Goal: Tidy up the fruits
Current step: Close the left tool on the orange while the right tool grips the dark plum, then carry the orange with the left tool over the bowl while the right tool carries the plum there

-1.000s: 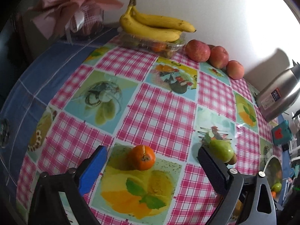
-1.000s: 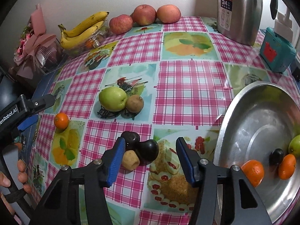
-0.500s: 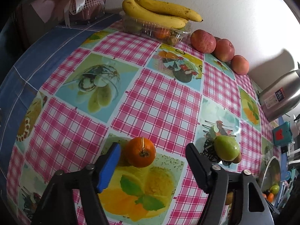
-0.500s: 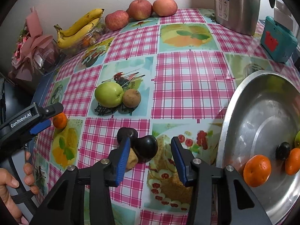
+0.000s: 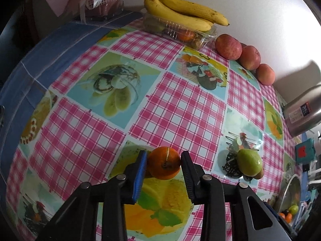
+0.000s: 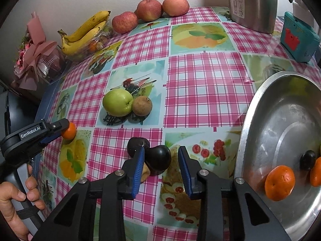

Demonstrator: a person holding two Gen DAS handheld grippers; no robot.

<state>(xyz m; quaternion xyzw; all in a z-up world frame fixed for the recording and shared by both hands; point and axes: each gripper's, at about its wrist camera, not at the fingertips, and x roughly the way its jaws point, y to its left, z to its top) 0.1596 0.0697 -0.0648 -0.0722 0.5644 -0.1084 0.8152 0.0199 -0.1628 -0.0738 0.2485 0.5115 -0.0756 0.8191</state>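
Left gripper (image 5: pixel 164 161) has just closed on the orange (image 5: pixel 164 162), near-left on the table. Right gripper (image 6: pixel 161 156), still closing, straddles the dark plum (image 6: pixel 158 159), right pad clear. Lift straight, then to the bowl (image 6: pixel 250 120).

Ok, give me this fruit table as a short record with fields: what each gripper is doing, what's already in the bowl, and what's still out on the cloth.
left gripper: jaws have just been closing, now shut on the orange
right gripper: jaws have just been closing around the dark fruit; right finger not yet touching it
metal bowl: two oranges, one small dark fruit
loose on tablecloth: green apple, brown fruit, second dark fruit
back edge: bananas, three red apples
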